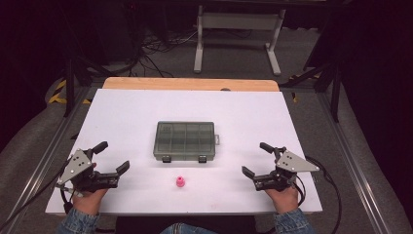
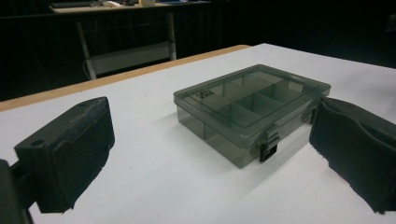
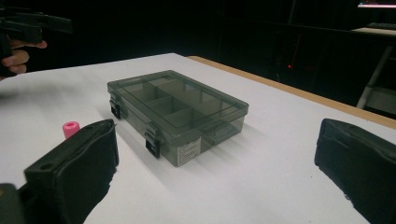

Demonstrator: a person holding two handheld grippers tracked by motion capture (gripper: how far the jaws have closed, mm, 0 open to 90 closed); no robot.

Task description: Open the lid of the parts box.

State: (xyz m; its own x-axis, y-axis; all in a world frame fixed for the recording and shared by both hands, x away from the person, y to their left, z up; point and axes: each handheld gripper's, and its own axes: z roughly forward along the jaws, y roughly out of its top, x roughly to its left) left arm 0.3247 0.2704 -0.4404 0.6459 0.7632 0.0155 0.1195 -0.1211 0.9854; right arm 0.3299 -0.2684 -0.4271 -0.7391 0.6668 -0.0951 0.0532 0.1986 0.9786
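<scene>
A smoky grey compartment box [image 1: 184, 140] with its clear lid closed and two dark latches lies in the middle of the white table. It also appears in the left gripper view as the box [image 2: 252, 112] and in the right gripper view as the box [image 3: 175, 109]. A small pink spool [image 1: 179, 182] stands in front of it, also seen as the spool [image 3: 71, 128]. My left gripper [image 1: 112, 157] rests at the near left, open and empty. My right gripper [image 1: 257, 159] rests at the near right, open and empty. Both point toward the box from a distance.
The white tabletop [image 1: 126, 112] has a wooden strip [image 1: 190, 84] along its far edge. Beyond it stand a white frame [image 1: 238, 34] and cables on a dark floor. Metal rails run along both sides of the table.
</scene>
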